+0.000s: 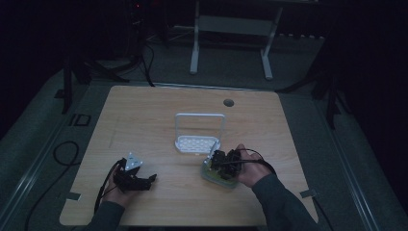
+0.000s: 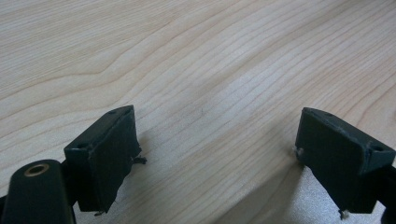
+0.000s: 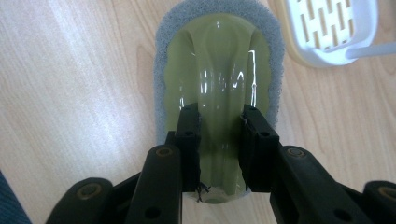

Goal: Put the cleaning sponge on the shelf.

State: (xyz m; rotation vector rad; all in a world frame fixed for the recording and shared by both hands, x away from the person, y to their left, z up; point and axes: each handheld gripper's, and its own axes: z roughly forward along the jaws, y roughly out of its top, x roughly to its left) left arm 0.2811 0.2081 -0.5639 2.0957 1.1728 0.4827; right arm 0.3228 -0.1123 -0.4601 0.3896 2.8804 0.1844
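A light wooden table (image 1: 144, 125) with a pale, wavy grain stands in a dim room. A round cable hole (image 1: 228, 102) is set into the table near its far edge. Beyond that edge lies a grey carpeted floor (image 1: 231, 72) bearing a white two-legged frame (image 1: 231, 29); black stand legs and loose cables flank the table on both sides, and the background is too dark to read.

Landmark: a white slotted rack (image 1: 198, 135) with an upright wire hoop, standing near the middle of the table.

Scrubbing pad (image 1: 217, 172): lies flat on the table just beside the rack, on its near right side as seen from the high view. In the right gripper view the scrubbing pad (image 3: 219, 74) is an oval of grey abrasive fleece topped by a glossy olive-green plastic back, from which a raised ridge runs lengthwise; the ridge catches bright highlights. The corner of the rack (image 3: 334, 30) appears just past the pad's far end.

Right gripper (image 1: 225, 161): held over the pad, close to the rack. Its jaws, seen in the right gripper view (image 3: 219, 119), are partly closed and bear on the two sides of the green ridge.

Left gripper (image 1: 144, 180): well to the near left of the rack, low over bare wood. In the left gripper view (image 2: 215, 144) its jaws stand wide apart with nothing between them.
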